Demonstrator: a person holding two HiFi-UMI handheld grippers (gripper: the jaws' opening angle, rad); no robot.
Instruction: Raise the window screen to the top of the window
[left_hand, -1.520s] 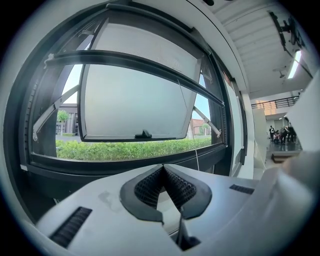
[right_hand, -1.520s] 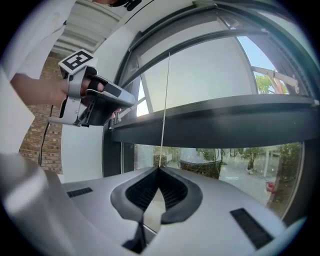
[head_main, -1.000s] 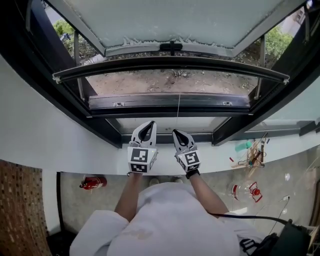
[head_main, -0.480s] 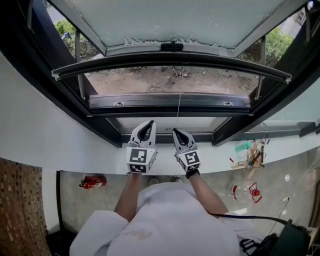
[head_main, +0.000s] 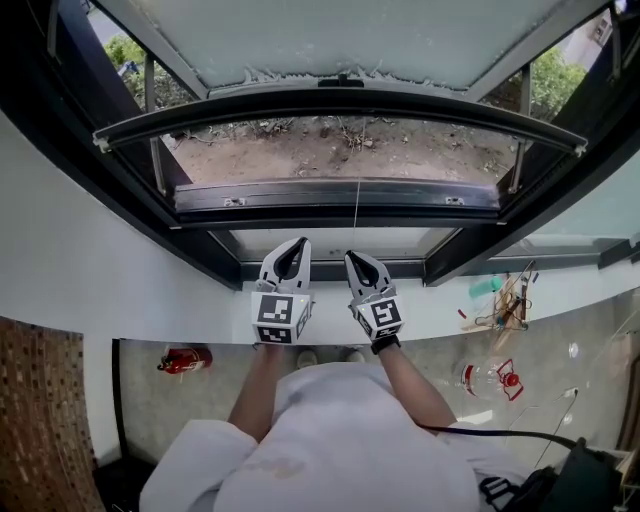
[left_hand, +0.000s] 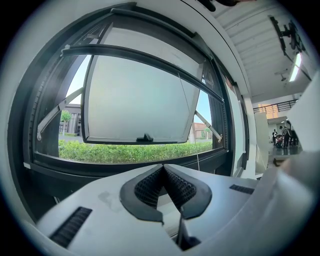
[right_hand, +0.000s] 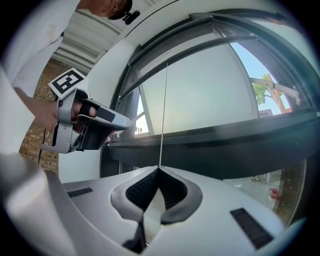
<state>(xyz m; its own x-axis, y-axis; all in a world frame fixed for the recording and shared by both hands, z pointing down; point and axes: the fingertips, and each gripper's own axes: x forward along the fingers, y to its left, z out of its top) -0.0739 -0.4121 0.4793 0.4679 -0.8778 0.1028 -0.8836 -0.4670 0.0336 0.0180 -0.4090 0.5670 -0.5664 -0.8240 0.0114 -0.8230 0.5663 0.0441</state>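
Black bar of the window screen (head_main: 340, 103) arches high across the opening in the head view, with an open gap beneath. One thin cord (head_main: 356, 205) drops toward two level grippers, left gripper (head_main: 298, 246) beside right gripper (head_main: 352, 258), above the sill (head_main: 450, 305). Left gripper view: jaws closed, empty. Right gripper view: jaws pinch the cord.

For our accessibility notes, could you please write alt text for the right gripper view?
The right claw, jaws together, pinches a thin cord that runs straight up across a dark-framed window. The left claw, held in a hand, hovers at the left, pointing toward the window.
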